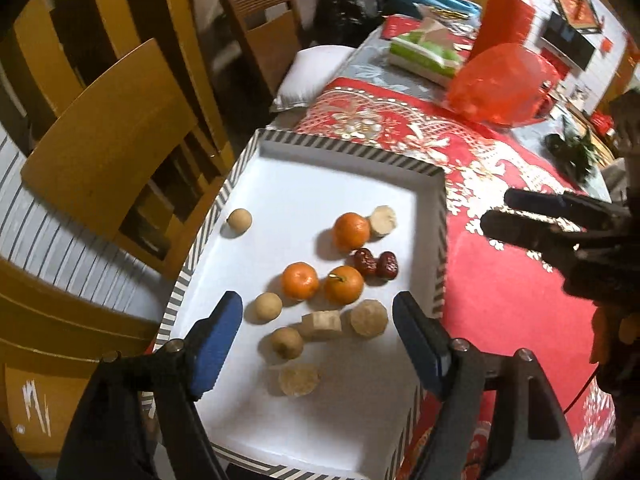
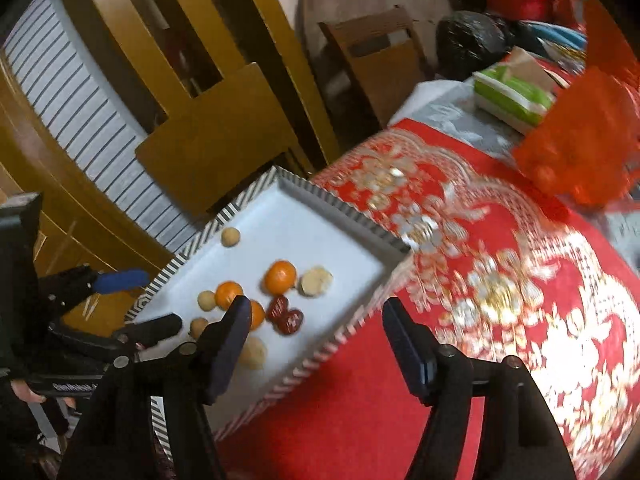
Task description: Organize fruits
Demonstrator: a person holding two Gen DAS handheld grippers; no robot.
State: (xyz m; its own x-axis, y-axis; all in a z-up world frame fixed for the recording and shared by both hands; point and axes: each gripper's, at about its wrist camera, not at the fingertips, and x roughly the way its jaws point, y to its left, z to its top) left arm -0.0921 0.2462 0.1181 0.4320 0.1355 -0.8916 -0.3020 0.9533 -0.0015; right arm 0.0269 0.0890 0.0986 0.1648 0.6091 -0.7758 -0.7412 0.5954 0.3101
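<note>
Tray (image 1: 438,240) holds 3 oranges (image 1: 300,281); left tool (image 1: 318,338) and right tool (image 2: 312,350) gape apart, empty.

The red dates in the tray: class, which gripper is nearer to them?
Left. The left gripper hovers over the tray, just short of the dates; the right gripper is beyond the tray's edge.

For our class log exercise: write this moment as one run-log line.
left gripper: open, empty | right gripper: open, empty | tray: three oranges, two red dates
</note>
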